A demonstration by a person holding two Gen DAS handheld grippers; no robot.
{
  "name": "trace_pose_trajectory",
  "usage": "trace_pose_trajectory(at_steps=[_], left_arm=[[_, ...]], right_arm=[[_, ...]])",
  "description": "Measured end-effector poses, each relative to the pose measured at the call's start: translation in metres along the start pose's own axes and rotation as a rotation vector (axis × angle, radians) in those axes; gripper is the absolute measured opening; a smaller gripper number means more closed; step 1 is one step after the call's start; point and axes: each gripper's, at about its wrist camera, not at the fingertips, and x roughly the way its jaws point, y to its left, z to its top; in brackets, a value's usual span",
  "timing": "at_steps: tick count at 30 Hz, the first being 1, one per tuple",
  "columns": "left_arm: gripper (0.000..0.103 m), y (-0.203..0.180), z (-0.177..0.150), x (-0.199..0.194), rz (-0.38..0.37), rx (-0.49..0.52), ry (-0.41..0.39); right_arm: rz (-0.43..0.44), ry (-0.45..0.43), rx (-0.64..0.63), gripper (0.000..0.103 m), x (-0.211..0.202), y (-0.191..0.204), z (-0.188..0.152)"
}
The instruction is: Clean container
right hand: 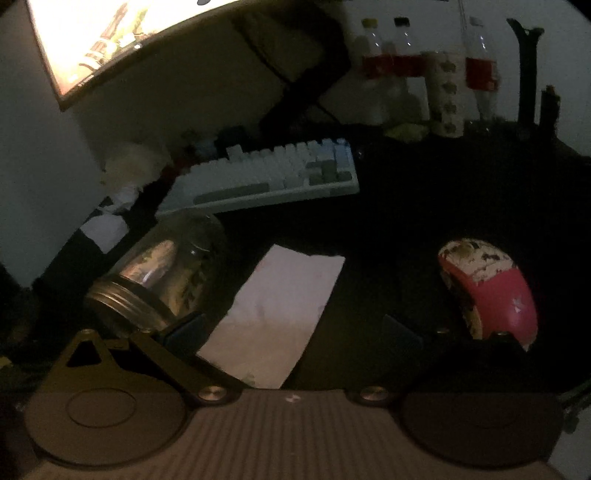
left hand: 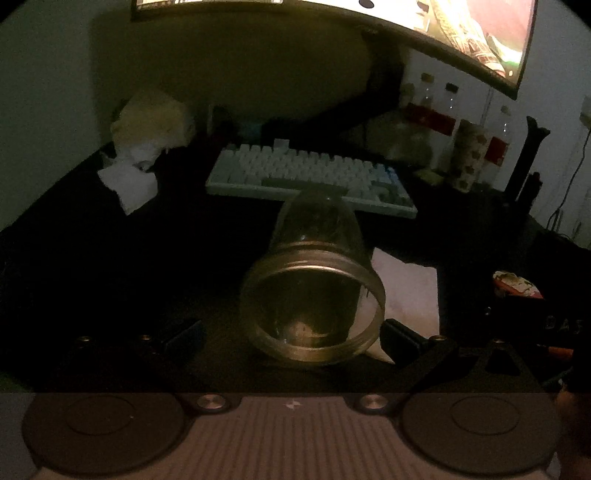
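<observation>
A clear glass jar (left hand: 314,280) with a threaded rim lies on its side on the dark desk, its open mouth facing my left gripper (left hand: 291,338). The left fingers stand wide apart on either side of the mouth, not touching it. A white tissue (left hand: 406,291) lies flat just right of the jar. In the right wrist view the jar (right hand: 162,273) is at the left and the tissue (right hand: 273,317) lies between the open fingers of my right gripper (right hand: 295,328), which holds nothing.
A white keyboard (left hand: 310,177) lies behind the jar, under a lit curved monitor (left hand: 443,33). A pink and white mouse (right hand: 487,291) sits right of the tissue. Bottles (right hand: 406,62) and a patterned cup (right hand: 447,92) stand at the back right. Crumpled paper (left hand: 129,177) lies back left.
</observation>
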Motion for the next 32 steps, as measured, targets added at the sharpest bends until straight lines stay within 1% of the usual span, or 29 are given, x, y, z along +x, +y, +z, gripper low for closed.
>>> trace_pose_trajectory(at_steps=[3,6,9,14,19,25,32], left_arm=[[0.103,-0.002,-0.001,-0.001,0.008,0.007,0.001],[0.103,-0.002,0.0,0.002,0.015,0.005,0.009],[0.103,-0.001,0.001,0.003,0.03,0.006,0.0],[0.103,0.002,0.001,0.005,0.024,-0.001,0.004],[0.103,0.003,0.0,0.011,0.023,-0.001,0.02],[0.103,0.005,-0.001,0.008,0.028,-0.018,-0.002],[0.103,0.003,-0.001,0.008,0.028,-0.011,0.001]], right_arm=[[0.022,-0.002,-0.006,0.103,-0.003,0.0,-0.002],[0.027,-0.022,-0.017,0.103,-0.004,0.007,-0.005],[0.032,-0.032,-0.027,0.103,-0.004,0.012,-0.007],[0.029,-0.032,-0.046,0.103,-0.001,0.014,-0.008],[0.028,-0.037,-0.035,0.103,0.001,0.01,-0.008],[0.029,-0.04,-0.031,0.103,0.002,0.007,-0.007],[0.035,-0.038,-0.04,0.103,0.002,0.005,-0.006]])
